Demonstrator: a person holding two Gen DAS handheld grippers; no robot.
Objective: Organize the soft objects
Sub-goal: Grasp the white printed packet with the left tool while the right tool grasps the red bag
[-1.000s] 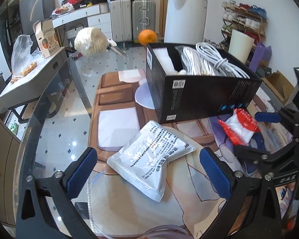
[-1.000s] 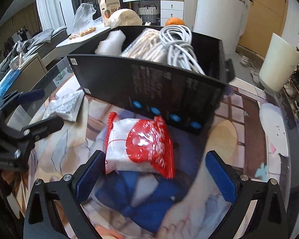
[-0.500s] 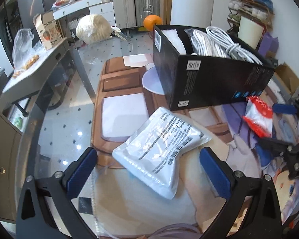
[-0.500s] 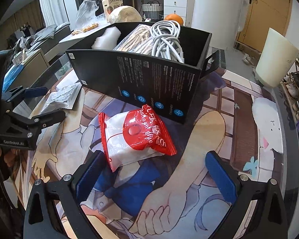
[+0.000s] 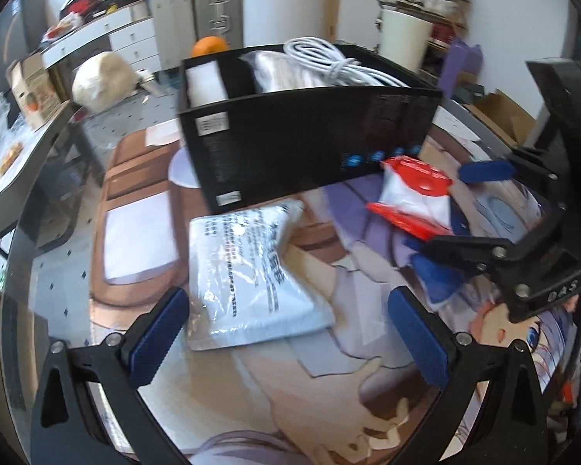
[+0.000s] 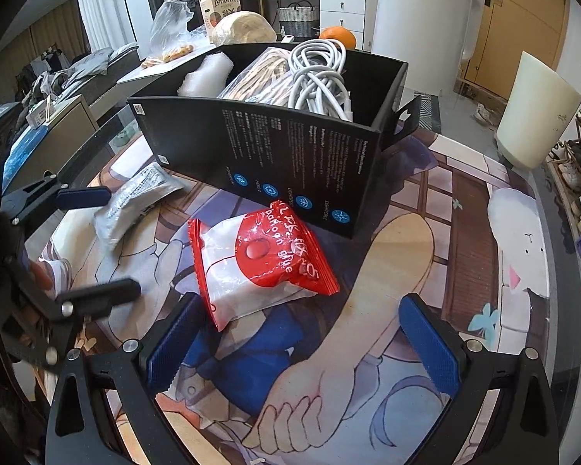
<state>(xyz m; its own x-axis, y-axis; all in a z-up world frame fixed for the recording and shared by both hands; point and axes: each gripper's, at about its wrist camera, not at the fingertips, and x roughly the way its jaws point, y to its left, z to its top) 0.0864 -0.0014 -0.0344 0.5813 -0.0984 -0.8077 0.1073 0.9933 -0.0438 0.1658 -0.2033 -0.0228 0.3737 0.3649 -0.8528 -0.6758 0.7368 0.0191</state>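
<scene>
Both tools share one build. The left gripper (image 5: 290, 333) has a matte black frame whose two arms each end in fingers (image 5: 157, 335) faced with ribbed dark blue pads. Silver screw heads sit on the arms just behind those pads. The right gripper (image 6: 304, 345) matches it, with blue-padded fingers (image 6: 432, 343) and silver screws behind them.

The left gripper (image 5: 288, 333) is held low over the table with its two blue-padded fingers (image 5: 157, 335) spread wide, nothing between them. The right gripper (image 6: 304, 345) is likewise spread wide and empty, its blue pads (image 6: 432, 343) well apart. The two grippers sit near each other, each angled inward so that it shows at the edge of the other's view.
</scene>
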